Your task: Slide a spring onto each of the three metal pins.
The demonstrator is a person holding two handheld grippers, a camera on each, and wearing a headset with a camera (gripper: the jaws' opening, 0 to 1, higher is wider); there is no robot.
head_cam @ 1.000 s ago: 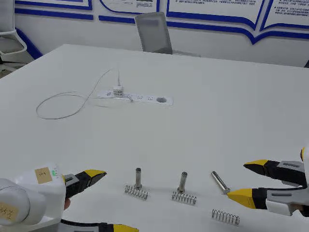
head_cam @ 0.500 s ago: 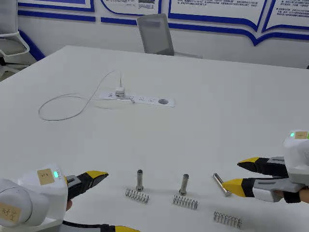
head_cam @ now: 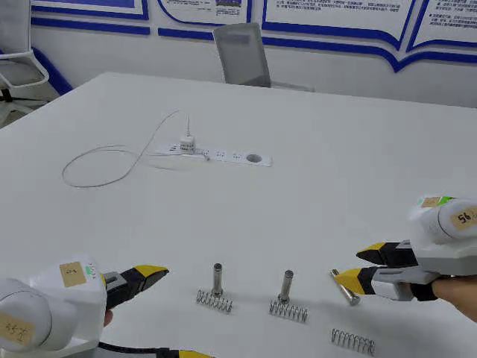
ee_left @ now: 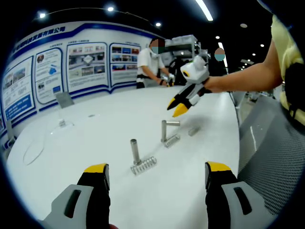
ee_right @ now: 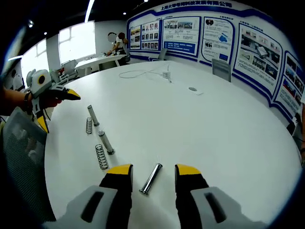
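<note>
The right tool (head_cam: 349,264) has moved in on the fallen pin (ee_right: 151,178) near the tabletop's (head_cam: 298,194) front edge, its open jaws straddling it, probably to grip it; the left tool (ee_left: 157,168) hangs open, and the springs (head_cam: 352,341) lie loose.

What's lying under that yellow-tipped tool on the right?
A bare metal pin lies flat on the white table, between the open jaws of the right gripper, with no spring on it. In the head view a yellow tip hides part of the pin.
</note>
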